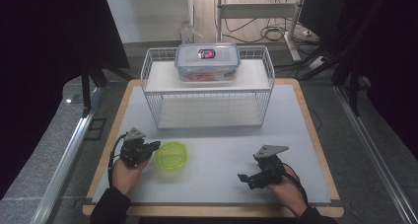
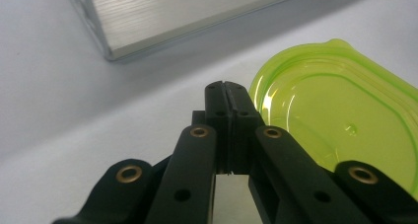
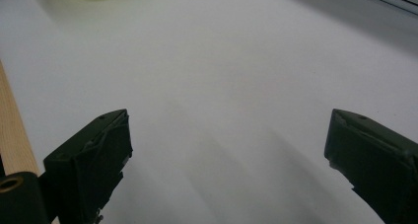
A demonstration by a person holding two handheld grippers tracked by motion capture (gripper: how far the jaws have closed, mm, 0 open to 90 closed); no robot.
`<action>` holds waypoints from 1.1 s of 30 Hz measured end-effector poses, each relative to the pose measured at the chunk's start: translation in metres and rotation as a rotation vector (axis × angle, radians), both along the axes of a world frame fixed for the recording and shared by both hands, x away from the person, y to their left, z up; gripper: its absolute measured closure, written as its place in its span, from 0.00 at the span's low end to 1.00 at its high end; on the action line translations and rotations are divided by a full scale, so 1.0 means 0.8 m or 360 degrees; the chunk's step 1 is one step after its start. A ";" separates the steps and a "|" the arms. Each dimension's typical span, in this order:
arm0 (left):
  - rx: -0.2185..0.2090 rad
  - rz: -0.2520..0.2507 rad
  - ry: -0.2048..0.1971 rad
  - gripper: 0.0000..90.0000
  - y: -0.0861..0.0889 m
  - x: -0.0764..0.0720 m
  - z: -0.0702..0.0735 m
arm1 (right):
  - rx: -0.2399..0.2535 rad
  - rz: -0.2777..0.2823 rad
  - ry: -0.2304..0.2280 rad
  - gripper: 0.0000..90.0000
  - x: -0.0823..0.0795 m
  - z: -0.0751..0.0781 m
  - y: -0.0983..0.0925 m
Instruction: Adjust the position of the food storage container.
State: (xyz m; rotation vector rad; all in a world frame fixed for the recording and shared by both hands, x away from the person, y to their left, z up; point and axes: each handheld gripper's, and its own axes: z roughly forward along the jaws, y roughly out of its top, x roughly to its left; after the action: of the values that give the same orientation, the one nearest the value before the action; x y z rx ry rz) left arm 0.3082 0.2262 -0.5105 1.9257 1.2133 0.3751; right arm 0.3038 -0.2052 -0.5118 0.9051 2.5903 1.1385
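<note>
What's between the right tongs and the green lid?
Nothing: bare grey mat runs from the right tongs to the green lid in the high view; the right gripper view shows the same.

I find no legible text anywhere. The box [image 1: 207, 61] on the rack [image 1: 156, 81] carries a label [image 1: 206, 53] on its lid, in red, blue and white; its print is too small for me to read.

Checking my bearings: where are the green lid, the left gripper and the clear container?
green lid [image 1: 171, 155], high view, its centre
left gripper [image 2: 227, 92], left gripper view, its shut tips
clear container [image 1: 207, 61], high view, its lid
</note>
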 end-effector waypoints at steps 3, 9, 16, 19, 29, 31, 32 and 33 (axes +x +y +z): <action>0.0026 -0.0002 -0.0004 1.00 0.001 -0.001 0.002 | -0.0001 0.0000 -0.0001 0.04 0.000 0.000 0.000; 0.0064 0.0028 0.0029 1.00 0.019 -0.013 -0.006 | 0.0003 -0.0007 -0.0010 0.04 0.000 0.002 -0.002; 0.0046 -0.0092 0.0159 1.00 0.019 -0.028 -0.026 | -0.0003 -0.0009 -0.0015 0.04 -0.001 0.003 -0.002; 0.0010 -0.0132 0.0177 0.99 0.015 -0.033 -0.026 | -0.0005 -0.0009 -0.0015 0.04 -0.001 0.003 -0.002; 0.0033 -0.0226 0.0228 0.99 -0.007 -0.021 -0.035 | -0.0014 -0.0009 0.0000 0.04 0.000 0.000 0.000; 0.0043 -0.0247 0.0232 1.00 -0.014 -0.018 -0.035 | -0.0015 -0.0009 0.0001 0.04 0.000 -0.001 0.000; 0.0045 -0.0257 0.0231 0.99 -0.017 -0.017 -0.035 | -0.0015 -0.0009 0.0001 0.04 0.000 -0.001 0.000; 0.0047 -0.0270 0.0232 0.99 -0.022 -0.016 -0.035 | -0.0015 -0.0009 0.0001 0.04 0.000 -0.001 0.000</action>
State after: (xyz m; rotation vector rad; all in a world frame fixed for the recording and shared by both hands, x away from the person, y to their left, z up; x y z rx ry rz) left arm 0.2954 0.2085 -0.5386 2.0937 1.1305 0.1667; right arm 0.3040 -0.2054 -0.5126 0.9102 2.5897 1.1241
